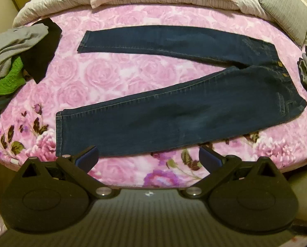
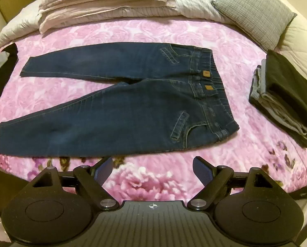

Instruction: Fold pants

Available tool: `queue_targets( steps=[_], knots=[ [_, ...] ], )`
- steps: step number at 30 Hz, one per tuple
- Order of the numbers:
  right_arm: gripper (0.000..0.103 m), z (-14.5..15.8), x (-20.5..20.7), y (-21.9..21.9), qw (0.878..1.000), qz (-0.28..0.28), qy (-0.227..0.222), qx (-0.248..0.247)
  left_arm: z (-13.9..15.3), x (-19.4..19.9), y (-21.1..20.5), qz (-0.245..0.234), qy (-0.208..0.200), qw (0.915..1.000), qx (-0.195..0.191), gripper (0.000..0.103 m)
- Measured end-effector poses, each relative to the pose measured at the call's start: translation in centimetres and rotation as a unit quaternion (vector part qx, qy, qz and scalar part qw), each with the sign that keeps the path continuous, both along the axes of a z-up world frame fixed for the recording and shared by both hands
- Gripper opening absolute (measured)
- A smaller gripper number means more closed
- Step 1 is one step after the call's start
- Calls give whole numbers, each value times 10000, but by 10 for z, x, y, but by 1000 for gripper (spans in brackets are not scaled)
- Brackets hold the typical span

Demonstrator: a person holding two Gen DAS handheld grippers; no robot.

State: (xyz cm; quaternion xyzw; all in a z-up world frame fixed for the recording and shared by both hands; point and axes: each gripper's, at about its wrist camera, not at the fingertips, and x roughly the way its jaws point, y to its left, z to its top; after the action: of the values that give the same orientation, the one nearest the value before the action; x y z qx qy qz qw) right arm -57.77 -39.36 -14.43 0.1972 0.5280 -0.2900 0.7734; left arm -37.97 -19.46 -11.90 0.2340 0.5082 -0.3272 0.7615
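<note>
I see jeans spread flat, legs splayed for folding; left gripper and right gripper both gape empty.

Bed covered with pink rose-print blanket. Upper centre of the frame: stacked pale pink folded bedding; whitish quilt bunched along the far edge. Grey textured cushion, upper right, tilted. Right edge of right wrist view: folded stack of black and grey clothes on the blanket. Left edge of left wrist view: loose pile with grey garment, black garment and green knit piece, overlapping. Cream-coloured surface beyond the cushion, upper right.
</note>
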Motion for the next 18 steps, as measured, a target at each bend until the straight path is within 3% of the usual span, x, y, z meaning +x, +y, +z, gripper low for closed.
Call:
queue_targets(
  steps=[10, 18],
  knots=[
    [82, -20, 13, -35, 9997, -138, 213, 56, -26, 34, -42, -83, 118, 9996, 245, 102],
    [82, -43, 64, -147, 9979, 628, 151, 19, -31, 95, -123, -208, -133, 9988, 430, 101]
  ],
)
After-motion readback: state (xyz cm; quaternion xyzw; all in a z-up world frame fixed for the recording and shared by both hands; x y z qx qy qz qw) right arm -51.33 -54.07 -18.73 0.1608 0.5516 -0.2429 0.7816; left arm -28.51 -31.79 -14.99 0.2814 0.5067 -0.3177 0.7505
